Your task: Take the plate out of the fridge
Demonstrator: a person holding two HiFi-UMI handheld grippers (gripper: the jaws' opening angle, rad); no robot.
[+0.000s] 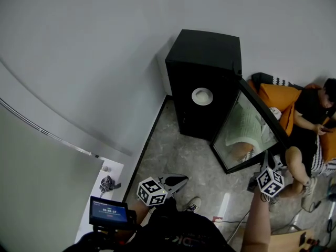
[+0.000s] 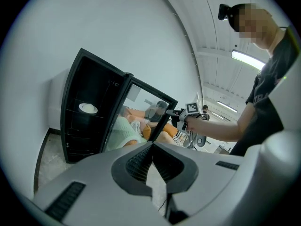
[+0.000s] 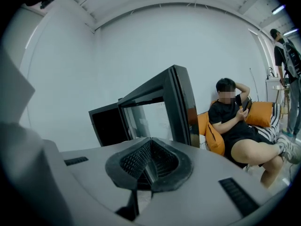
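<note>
Jaws on both grippers are closed, gripping nothing. Head view: left gripper (image 1: 180, 180) well short of the black fridge (image 1: 206, 51); right gripper (image 1: 265, 161) beside its open glass door (image 1: 242, 131); white plate (image 1: 202, 96) on a shelf inside. Left gripper view: plate on an upper shelf. Right gripper view: door ahead

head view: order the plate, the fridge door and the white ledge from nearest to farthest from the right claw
1. fridge door, swung open right beside the right claw
2. plate, on a shelf inside the fridge, up and left
3. white ledge, far across at the lower left
</note>
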